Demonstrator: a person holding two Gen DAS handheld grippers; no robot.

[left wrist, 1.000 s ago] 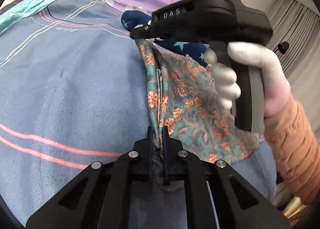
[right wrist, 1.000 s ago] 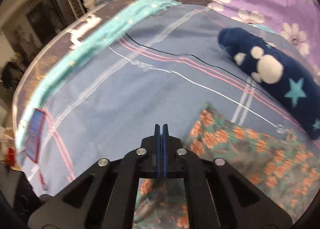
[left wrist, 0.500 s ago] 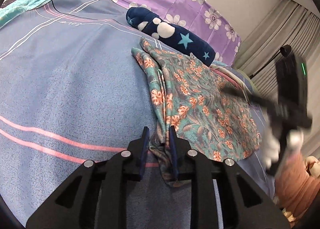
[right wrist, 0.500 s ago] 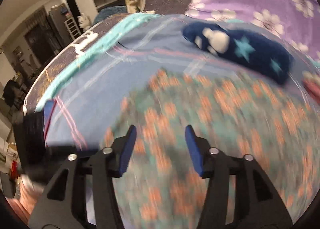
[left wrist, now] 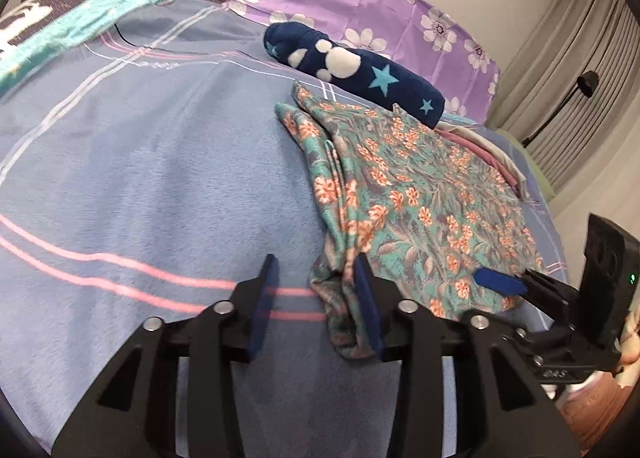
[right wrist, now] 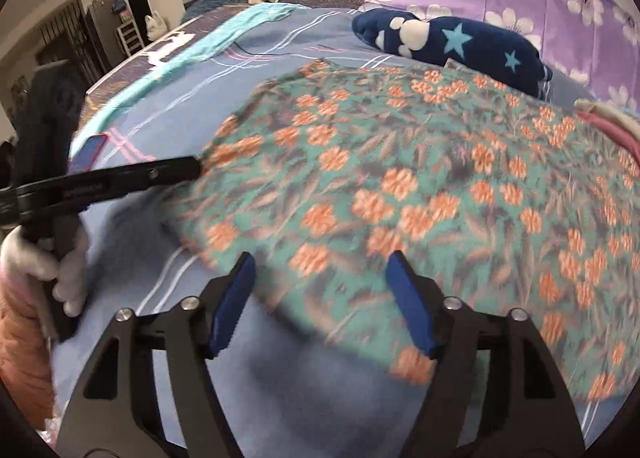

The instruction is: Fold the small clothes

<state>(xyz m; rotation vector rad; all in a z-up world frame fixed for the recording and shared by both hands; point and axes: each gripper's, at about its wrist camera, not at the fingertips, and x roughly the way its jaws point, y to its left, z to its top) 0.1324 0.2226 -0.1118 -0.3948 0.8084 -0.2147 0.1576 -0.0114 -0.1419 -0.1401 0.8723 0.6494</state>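
Both claws let go since a second ago. Left wrist view: left gripper (left wrist: 314, 286) gapes wide, holding nothing, floral garment (left wrist: 404, 194) bunched at 1 o'clock on the blue bedspread (left wrist: 140, 178). Right wrist view: right gripper (right wrist: 320, 298) wide open, empty, garment spread toward 1 o'clock.

Soft, even indoor light, no glare. The left wrist view is sharp; the right wrist view smears the floral garment (right wrist: 400, 186) with motion blur. Fisheye bending curves the bed (left wrist: 132, 186) edges, corners vignetted black.
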